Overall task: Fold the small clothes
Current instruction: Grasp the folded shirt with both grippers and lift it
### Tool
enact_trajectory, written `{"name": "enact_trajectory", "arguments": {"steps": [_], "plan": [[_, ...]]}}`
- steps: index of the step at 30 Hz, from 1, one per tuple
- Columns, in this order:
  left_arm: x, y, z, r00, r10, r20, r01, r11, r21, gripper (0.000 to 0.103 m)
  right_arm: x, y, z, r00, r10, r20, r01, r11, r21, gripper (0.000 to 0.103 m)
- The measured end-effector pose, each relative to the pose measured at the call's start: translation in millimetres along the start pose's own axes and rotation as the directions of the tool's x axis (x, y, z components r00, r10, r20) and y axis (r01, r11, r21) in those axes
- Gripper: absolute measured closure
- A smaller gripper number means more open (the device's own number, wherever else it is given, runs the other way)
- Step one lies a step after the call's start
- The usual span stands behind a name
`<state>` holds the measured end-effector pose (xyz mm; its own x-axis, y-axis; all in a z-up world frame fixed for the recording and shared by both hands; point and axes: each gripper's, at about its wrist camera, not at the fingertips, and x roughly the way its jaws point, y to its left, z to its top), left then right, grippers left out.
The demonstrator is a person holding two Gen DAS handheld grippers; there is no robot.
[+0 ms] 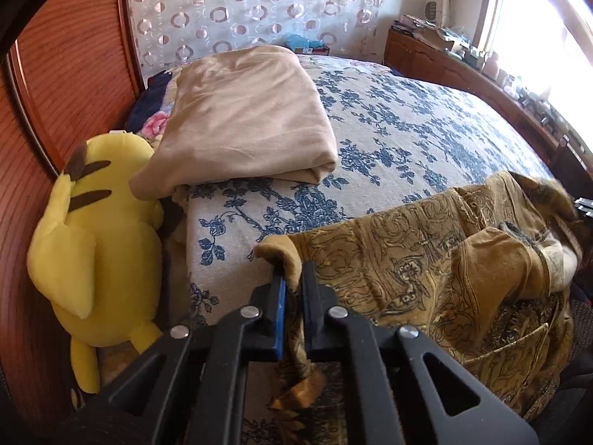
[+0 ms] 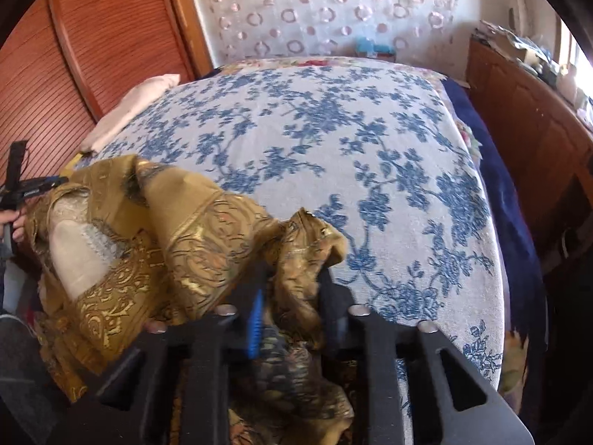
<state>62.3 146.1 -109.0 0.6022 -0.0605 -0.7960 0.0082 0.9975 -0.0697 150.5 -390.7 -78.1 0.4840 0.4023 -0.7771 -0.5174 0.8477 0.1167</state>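
Left view, garment: gold patterned cloth, lying crumpled on the near edge of the bed, long axis running left to right across the frame.
Left view, left gripper: jaws together, clamped on the garment's left corner, which curls over their tips.
Left view, hidden: the garment's right end is bunched and cut off at the frame edge.
Left view, others: blanket folded and plush beside the bed.
Right view, garment: heaped at the bed's near left, pale lining showing.
Right view, right gripper: jaws clamped on a bunched fold.
Right view, hard to make out: blur softens the fold; the left gripper is partly cut off.
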Motion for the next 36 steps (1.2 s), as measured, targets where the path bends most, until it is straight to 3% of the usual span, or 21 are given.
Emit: {"name": "enact_trajectory", "arguments": {"steps": [5,9,17,19,21,24,28,29,30,32,35,36], "plan": [[-36.3,-5.1,2.7,0.994,0.004,0.108,-0.004,1.0,-0.003,0.101,-30.5,11.9,7.2,0.996,-0.043,0.078,0.043,0.999,-0.009,0.094],[-87.9,-15.4,14.6,0.974,-0.014,0.224,0.01,1.0,0.018,0.101,-81.8,26.5,29.4,0.977,-0.061,0.206,0.068,0.997,-0.024,0.096],[-192.6,-33.8,54.0,0.887,-0.043,0.46,0.019,0.998,0.056,0.101,-180.9,41.2,82.6,0.906,-0.085,0.414,0.13,0.988,-0.081,0.097],[-211.9,-37.3,72.4,0.861,-0.022,0.509,-0.024,0.996,0.083,0.101,-199.8,42.7,97.9,0.89,-0.092,0.447,0.149,0.984,-0.093,0.097],[-217.4,-35.4,99.5,0.852,-0.005,0.523,-0.056,0.993,0.101,0.101,-212.1,45.1,129.2,0.88,-0.12,0.46,0.202,0.97,-0.133,0.097],[-209.4,-27.6,142.1,0.849,0.024,0.528,-0.095,0.99,0.108,0.101,-210.7,41.5,177.2,0.882,-0.153,0.446,0.249,0.954,-0.165,0.097],[-149.3,-15.4,194.1,0.826,0.18,0.534,-0.26,0.962,0.078,0.098,-161.7,16.8,236.8,0.884,-0.262,0.387,0.329,0.937,-0.117,0.095],[-123.8,-7.4,205.5,0.843,0.202,0.499,-0.27,0.961,0.066,0.097,-136.6,5.2,249.2,0.883,-0.295,0.364,0.346,0.934,-0.084,0.094],[-99.1,3.0,214.4,0.872,0.2,0.447,-0.244,0.969,0.042,0.095,-119.2,-3.6,254.5,0.882,-0.317,0.348,0.359,0.932,-0.061,0.087],[-60.8,22.8,221.5,0.925,0.137,0.354,-0.145,0.989,-0.002,0.095,-79.6,-23.4,262.3,0.884,-0.364,0.292,0.382,0.924,-0.005,0.081],[-25.6,29.9,209.4,0.956,0.085,0.281,-0.083,0.996,-0.018,0.093,-35.5,-52.3,255.0,0.899,-0.38,0.219,0.372,0.925,0.076,0.077],[-19.5,26.9,201.9,0.96,0.083,0.268,-0.083,0.996,-0.01,0.088,-21.0,-58.3,247.7,0.906,-0.378,0.192,0.368,0.926,0.085,0.075]]}}
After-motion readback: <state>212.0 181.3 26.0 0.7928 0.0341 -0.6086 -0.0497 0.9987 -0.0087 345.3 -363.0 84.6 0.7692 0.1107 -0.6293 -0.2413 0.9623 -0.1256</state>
